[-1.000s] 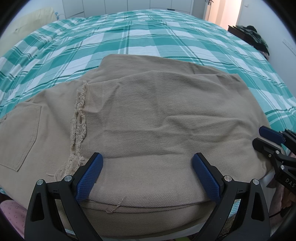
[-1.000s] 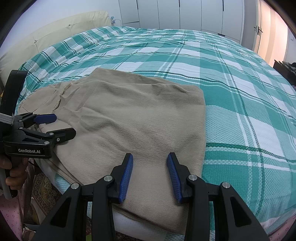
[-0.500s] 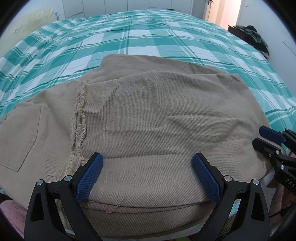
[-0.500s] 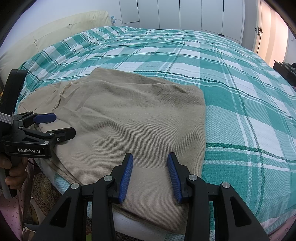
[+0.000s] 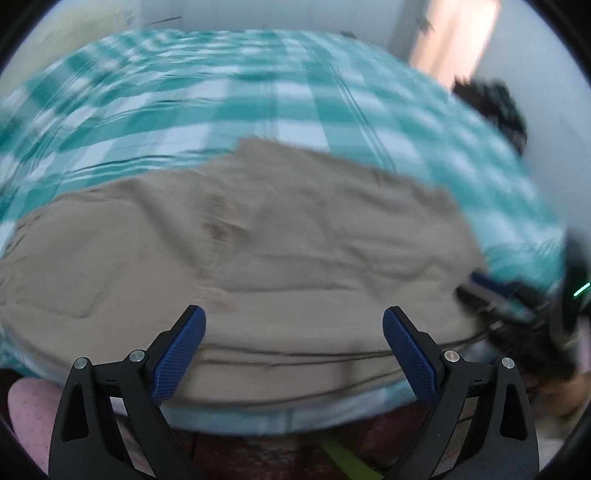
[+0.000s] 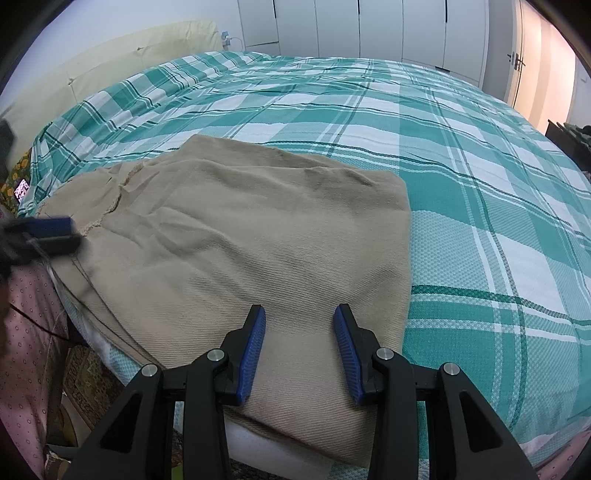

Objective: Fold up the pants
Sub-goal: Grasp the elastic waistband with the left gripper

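Observation:
Folded tan pants (image 5: 277, 240) lie flat at the near edge of the bed, with a frayed hem and a back pocket toward the left. My left gripper (image 5: 293, 321) hangs wide open above the pants' near edge with nothing between its fingers; this view is blurred by motion. In the right wrist view the pants (image 6: 258, 229) fill the middle, and my right gripper (image 6: 299, 317) hovers partly open over their near right part, holding nothing. The left gripper (image 6: 48, 236) shows blurred at the far left edge. The right gripper (image 5: 491, 295) shows blurred at the far right.
A teal and white plaid cover (image 6: 461, 166) spreads over the bed beyond and right of the pants. A cream headboard (image 6: 129, 62) and white wardrobes (image 6: 369, 29) stand behind. Dark clothes (image 5: 491, 107) are piled at the far right. Pink patterned cloth (image 6: 29, 332) and a rug lie below the bed edge.
The left gripper has lifted and pulled back from the pants, still open; its view now shows the bed edge and floor. The right gripper has not moved.

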`<state>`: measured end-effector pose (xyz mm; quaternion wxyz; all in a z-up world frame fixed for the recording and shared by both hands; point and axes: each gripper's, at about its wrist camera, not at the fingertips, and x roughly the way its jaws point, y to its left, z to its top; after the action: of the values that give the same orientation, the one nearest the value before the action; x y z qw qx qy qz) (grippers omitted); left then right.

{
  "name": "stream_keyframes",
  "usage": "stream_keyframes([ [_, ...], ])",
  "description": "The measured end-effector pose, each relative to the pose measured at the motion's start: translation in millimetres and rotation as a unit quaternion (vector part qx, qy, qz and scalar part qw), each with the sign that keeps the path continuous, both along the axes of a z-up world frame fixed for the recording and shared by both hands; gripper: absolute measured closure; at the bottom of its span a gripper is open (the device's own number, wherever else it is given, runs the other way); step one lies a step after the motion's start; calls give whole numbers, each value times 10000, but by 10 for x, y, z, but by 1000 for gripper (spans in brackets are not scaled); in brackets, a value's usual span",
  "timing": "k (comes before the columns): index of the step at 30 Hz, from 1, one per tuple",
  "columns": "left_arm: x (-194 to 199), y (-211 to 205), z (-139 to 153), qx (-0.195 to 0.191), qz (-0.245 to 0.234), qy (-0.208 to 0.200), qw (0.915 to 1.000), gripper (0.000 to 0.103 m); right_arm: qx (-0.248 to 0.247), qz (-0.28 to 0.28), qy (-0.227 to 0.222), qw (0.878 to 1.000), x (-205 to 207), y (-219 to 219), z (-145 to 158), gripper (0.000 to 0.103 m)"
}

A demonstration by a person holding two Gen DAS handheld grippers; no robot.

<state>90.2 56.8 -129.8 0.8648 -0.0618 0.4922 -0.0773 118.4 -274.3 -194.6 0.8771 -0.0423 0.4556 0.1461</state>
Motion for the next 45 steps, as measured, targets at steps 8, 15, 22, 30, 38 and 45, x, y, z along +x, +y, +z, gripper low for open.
stream_keyframes([
  [8, -311, 2305, 336, -2182, 2372, 125, 9466, 7, -34, 30, -4, 10000, 10, 7, 4, 63],
  [15, -467, 3001, -138, -3008, 2991, 593, 9036, 33, -100, 39, -39, 9999, 23, 15, 1, 62],
  [22, -306, 2964, -393, -2939, 3095, 670, 9019, 46, -131, 54, -77, 9999, -2, 24, -3, 62],
  [30, -212, 3042, -580, -2973, 3205, 767, 8961, 73, -128, 49, -85, 9999, -2, 22, -4, 62],
  [38, -438, 2966, -546, -2476, 3289, 880, 9071, 98, -110, 35, -79, 9999, -1, 22, 5, 62],
  [45, -513, 3106, -416, -2573, 3413, 742, 9010, 66, -99, 31, -80, 9999, -3, 12, 7, 62],
])
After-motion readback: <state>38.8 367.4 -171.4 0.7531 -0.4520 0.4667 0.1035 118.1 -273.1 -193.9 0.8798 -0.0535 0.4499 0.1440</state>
